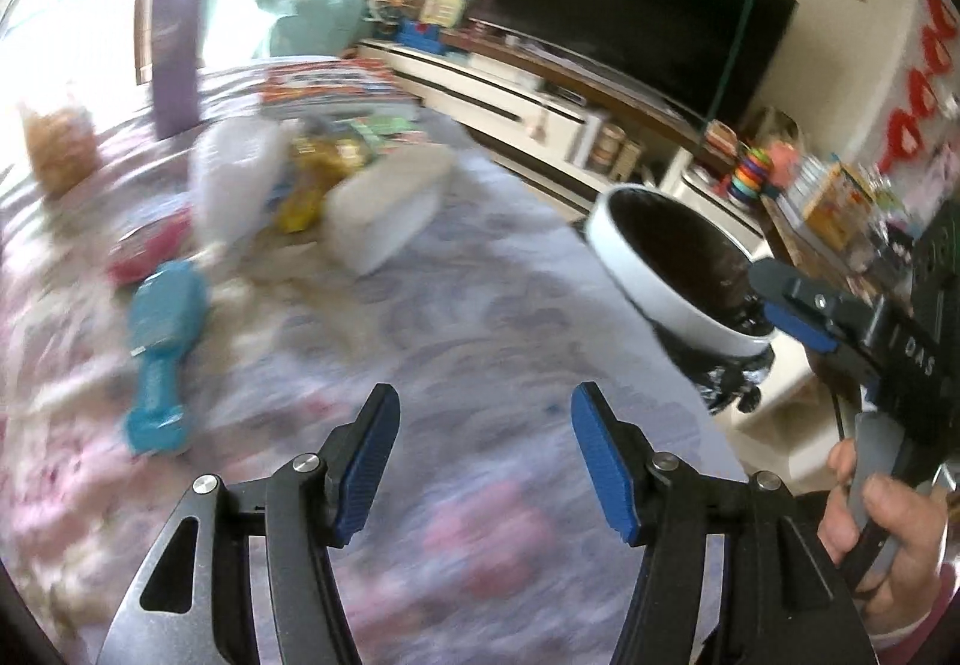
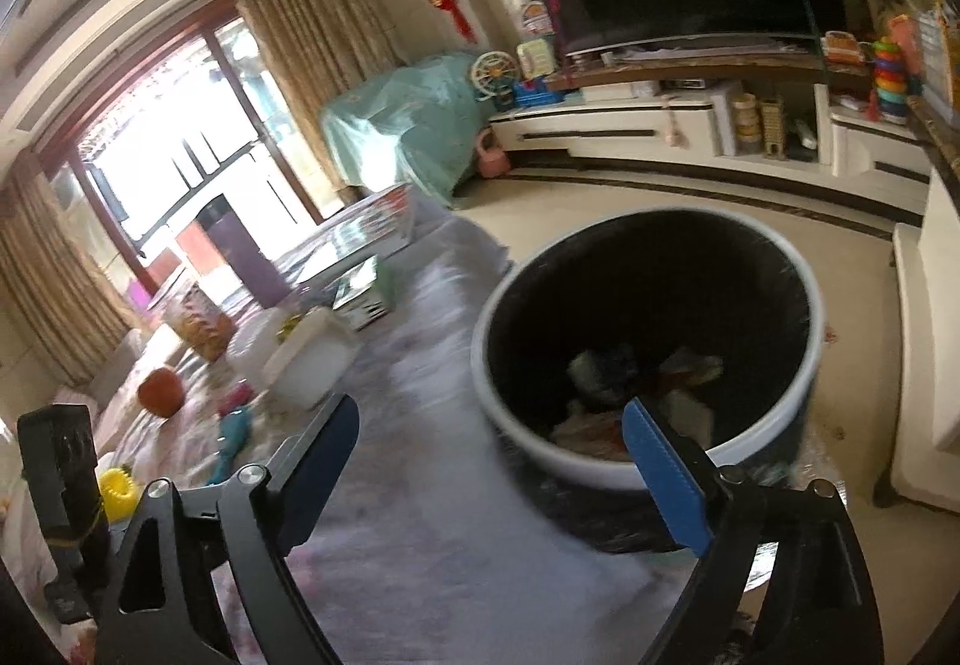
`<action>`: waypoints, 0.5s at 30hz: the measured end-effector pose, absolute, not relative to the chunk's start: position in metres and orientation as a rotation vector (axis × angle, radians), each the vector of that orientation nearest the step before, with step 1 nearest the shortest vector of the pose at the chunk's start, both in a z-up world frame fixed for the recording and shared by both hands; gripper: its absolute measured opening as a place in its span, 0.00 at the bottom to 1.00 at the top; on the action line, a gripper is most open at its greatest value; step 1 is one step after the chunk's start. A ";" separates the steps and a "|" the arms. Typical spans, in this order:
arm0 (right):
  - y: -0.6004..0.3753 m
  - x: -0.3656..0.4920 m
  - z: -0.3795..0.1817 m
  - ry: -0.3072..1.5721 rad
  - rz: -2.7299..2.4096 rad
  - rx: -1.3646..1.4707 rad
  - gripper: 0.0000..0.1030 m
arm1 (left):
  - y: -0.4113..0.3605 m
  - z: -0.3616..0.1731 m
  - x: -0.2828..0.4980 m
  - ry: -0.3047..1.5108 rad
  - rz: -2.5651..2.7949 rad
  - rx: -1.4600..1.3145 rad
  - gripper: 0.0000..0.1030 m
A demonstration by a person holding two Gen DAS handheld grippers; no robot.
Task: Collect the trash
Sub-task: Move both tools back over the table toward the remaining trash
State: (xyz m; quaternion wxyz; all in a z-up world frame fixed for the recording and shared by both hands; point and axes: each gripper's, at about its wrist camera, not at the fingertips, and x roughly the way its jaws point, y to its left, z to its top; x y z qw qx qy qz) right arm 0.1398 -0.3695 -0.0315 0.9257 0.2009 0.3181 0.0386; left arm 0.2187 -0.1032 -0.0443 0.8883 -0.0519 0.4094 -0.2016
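Left gripper (image 1: 485,461): jaws wide apart, nothing between them, held above the patterned tablecloth (image 1: 420,305). Right gripper (image 2: 489,476): jaws also wide, empty, poised beside the rim of the bin (image 2: 600,470), which stands just off the table edge

Bin: white rim, black liner, crumpled scraps already at the bottom. Candidate trash lies in a cluster toward the far side of the table: a yellow wrapper (image 1: 306,185) and a crumpled clear bag (image 1: 231,179), close beside a white box (image 1: 384,221). A blue brush (image 1: 162,353) lies nearer, well apart from the cluster; probably not trash. Left view is motion-blurred, so details are uncertain

Handling judgement: the wrapper and bag look light, thin, soft and slippery; likely to crumple, not break. Best pinched on a raised fold or bunched edge, not a flat face
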 end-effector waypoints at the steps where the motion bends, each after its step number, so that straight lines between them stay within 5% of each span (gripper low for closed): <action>1: -0.364 0.140 -0.033 0.656 0.088 0.412 0.90 | -0.099 -0.044 0.215 0.848 -0.408 -0.111 0.58; 15: -0.290 0.151 -0.049 0.720 0.212 0.387 0.90 | -0.039 -0.039 0.170 0.835 -0.212 -0.195 0.63</action>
